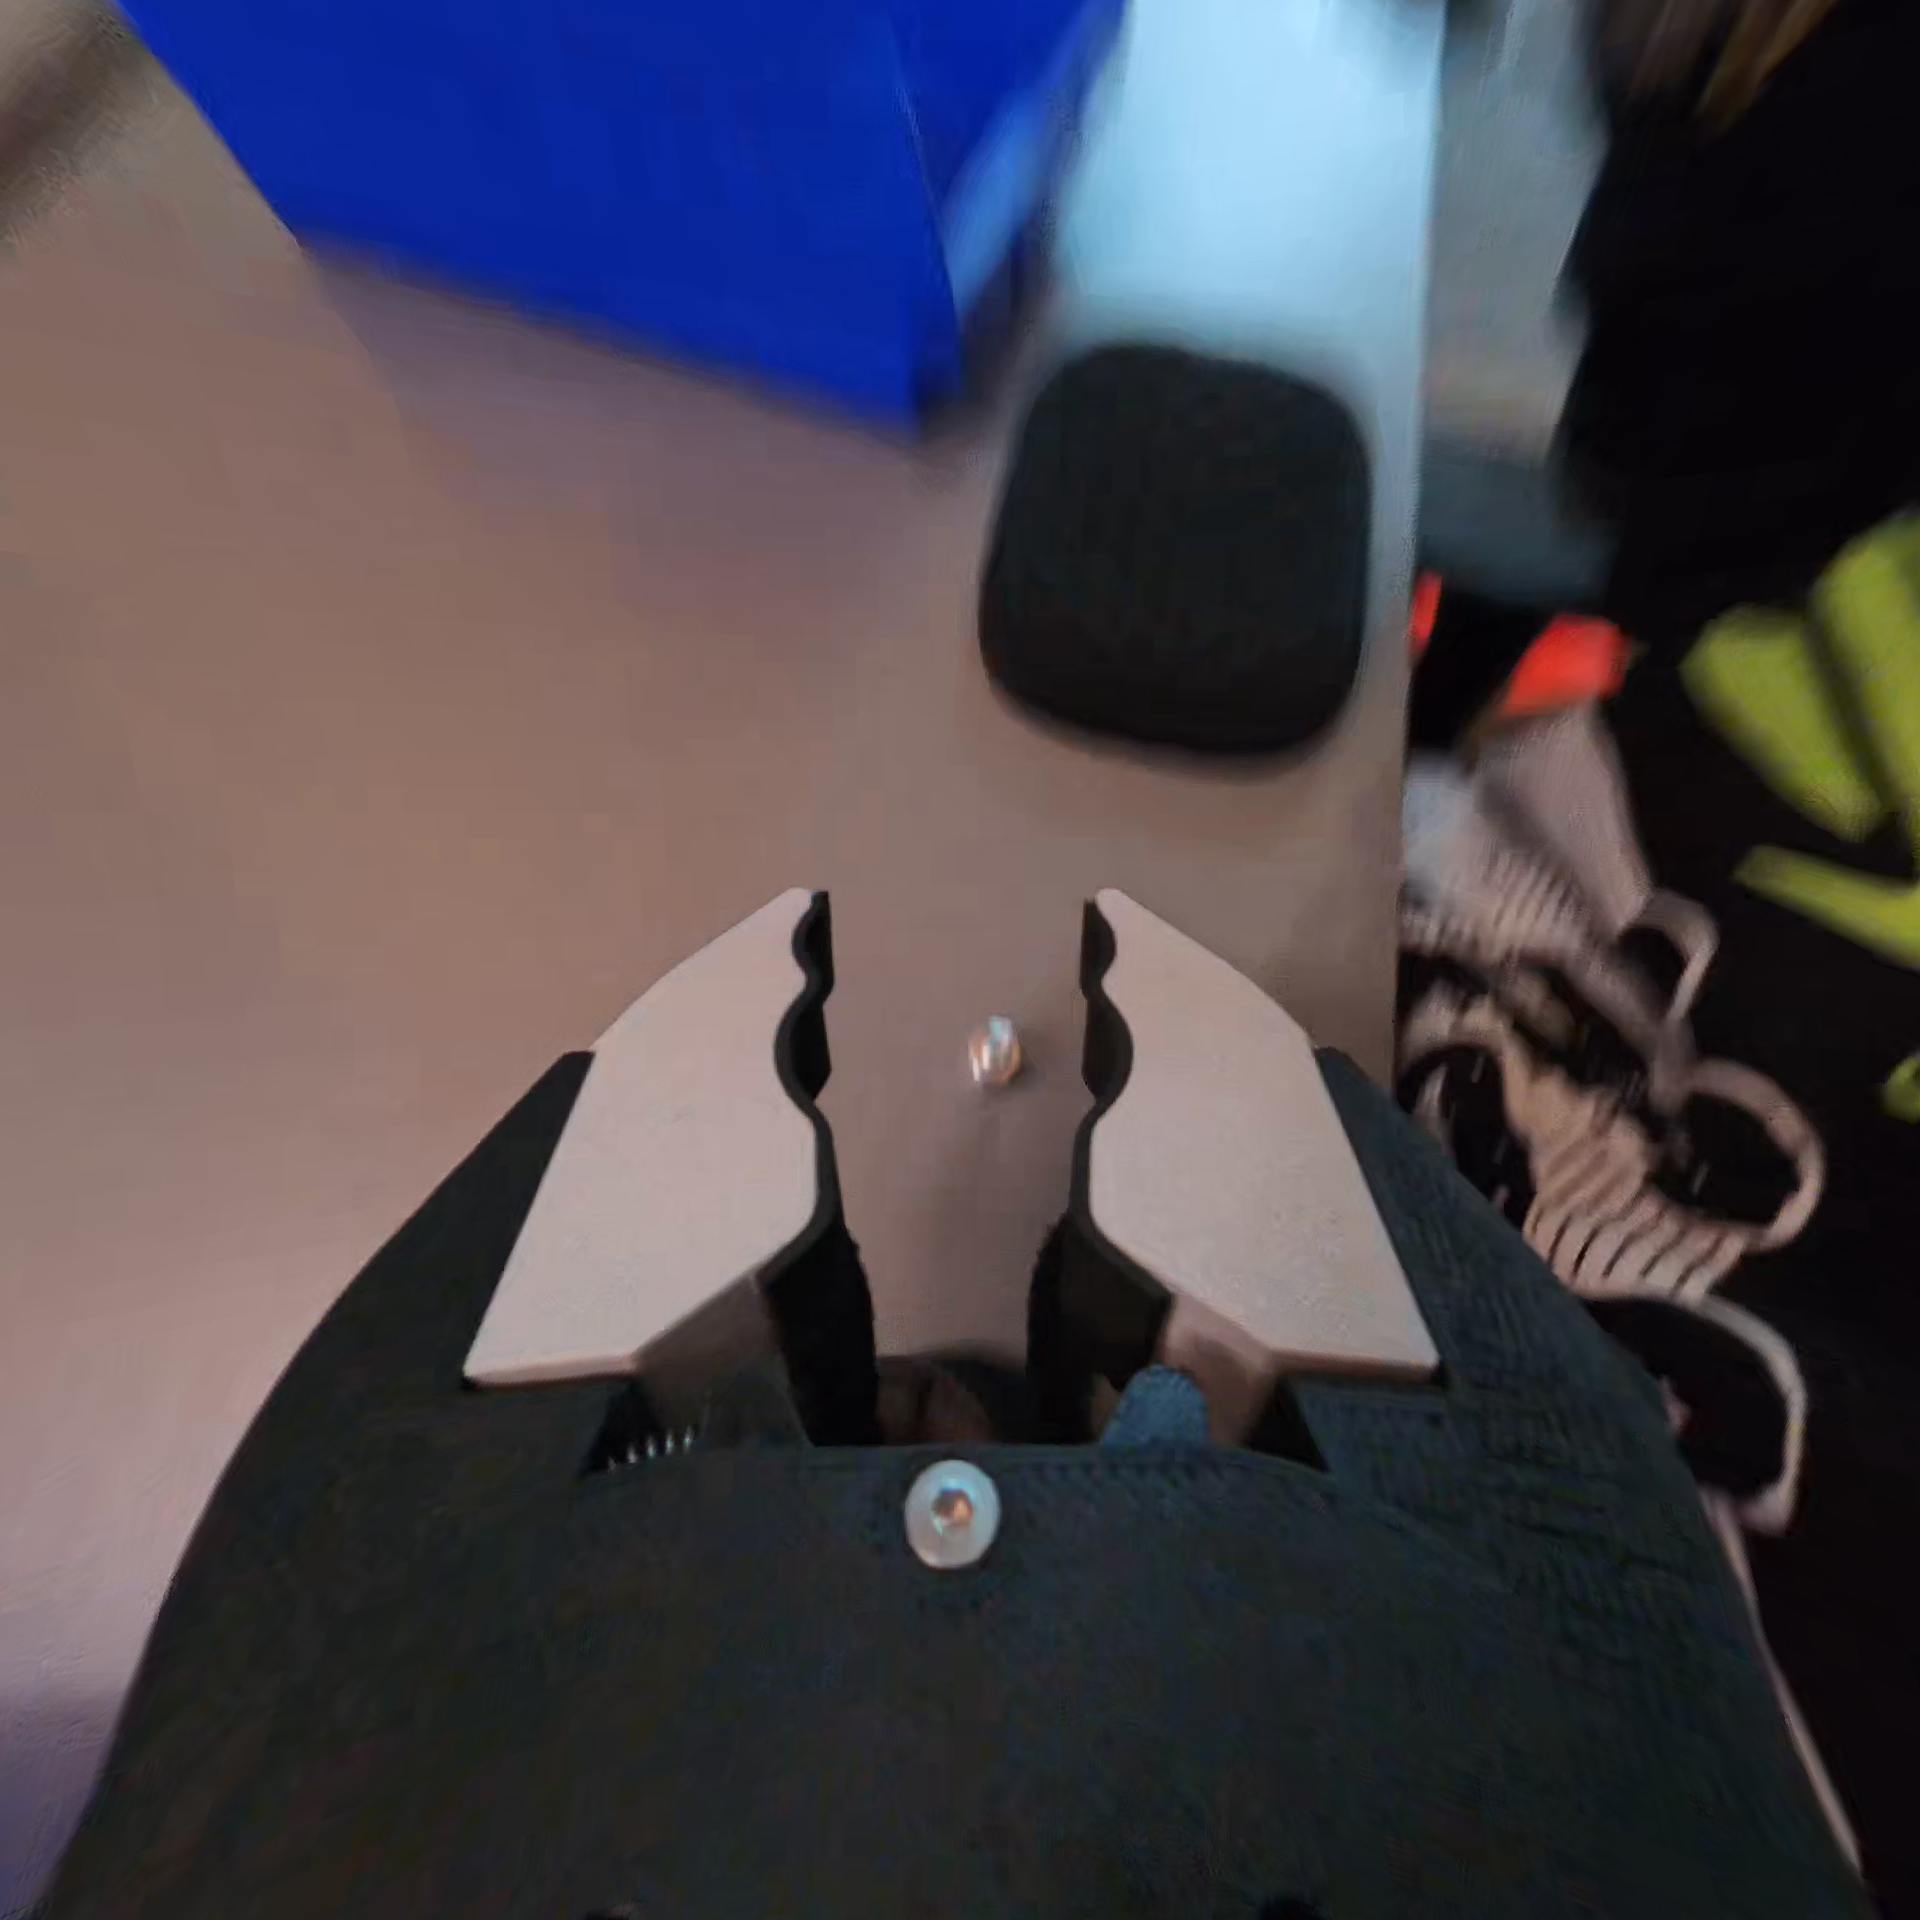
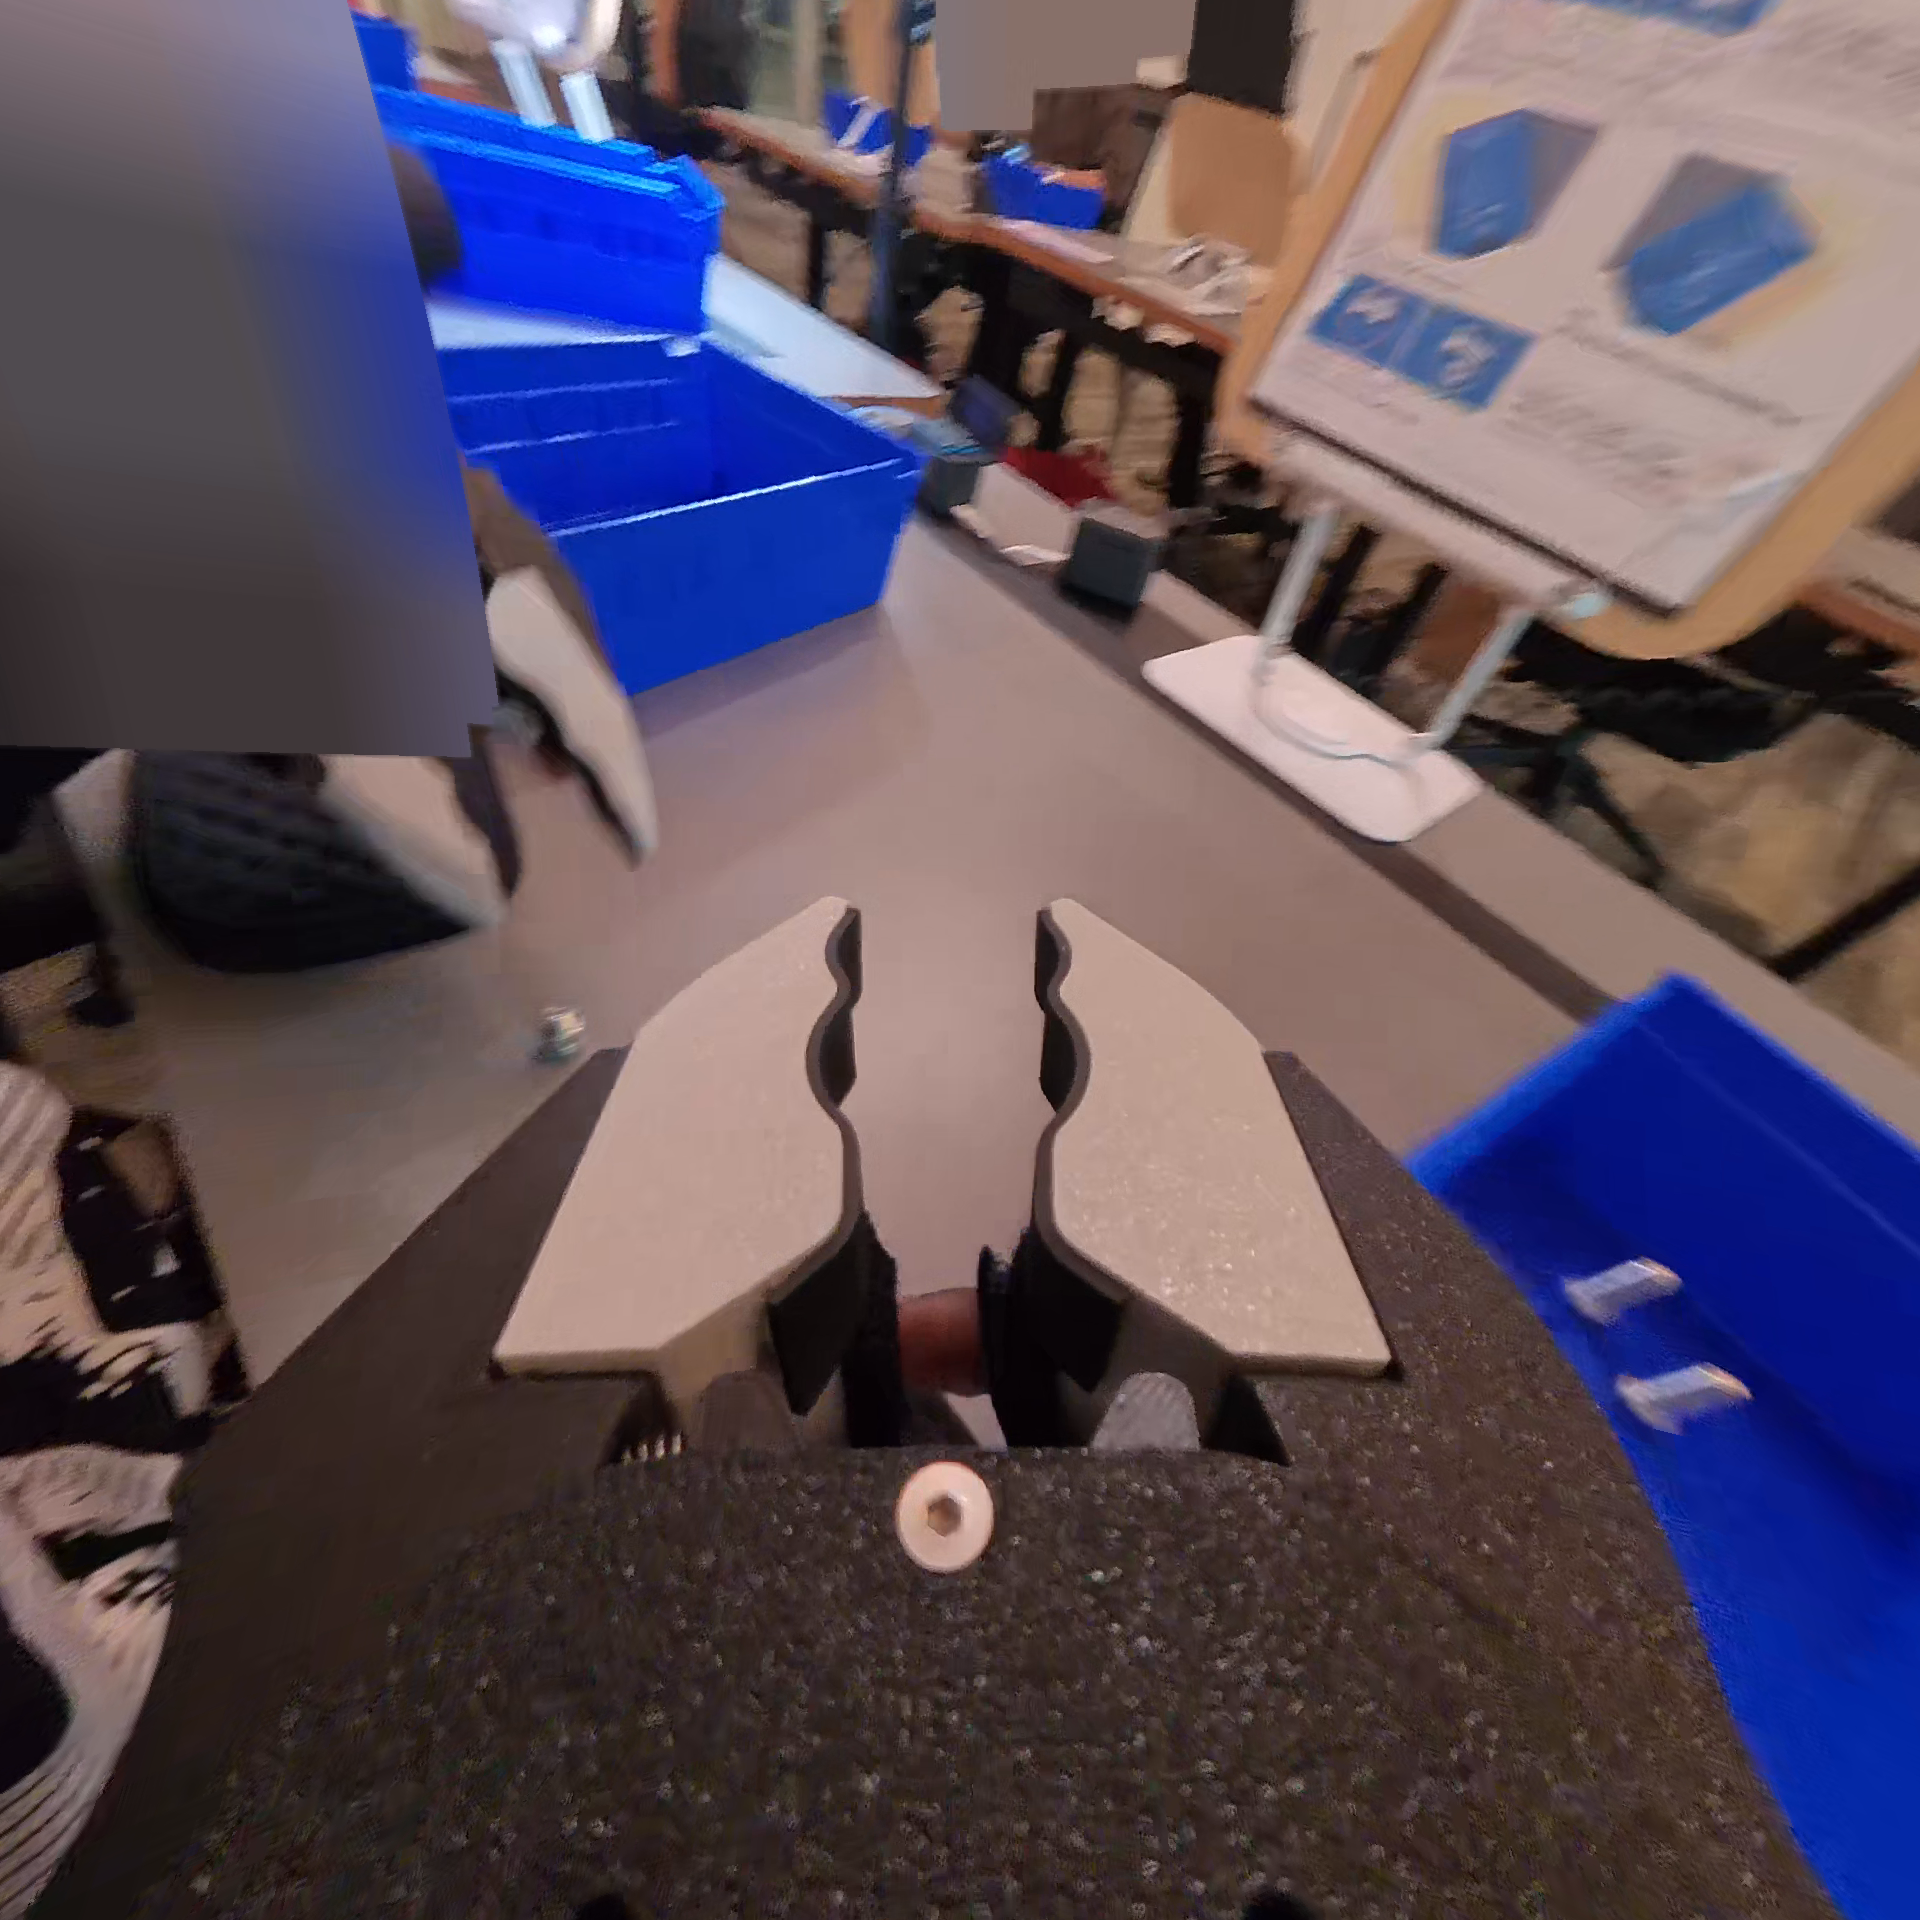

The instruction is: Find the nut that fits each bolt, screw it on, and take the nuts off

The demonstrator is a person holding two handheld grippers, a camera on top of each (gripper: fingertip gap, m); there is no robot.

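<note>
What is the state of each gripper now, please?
Left gripper: open, holding nothing; a small nut lies on the table between its fingers.
Right gripper: open, empty.

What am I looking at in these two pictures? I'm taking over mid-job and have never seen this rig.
These are two hand-held grippers, each with a camera looking along its own fingers. The left gripper hangs open above the grey table, a small silver nut lying on the surface between its fingers, untouched. The right gripper is open too and holds nothing. The right view shows the same nut at its left, and a blue bin with two bolts inside at its right.
</note>
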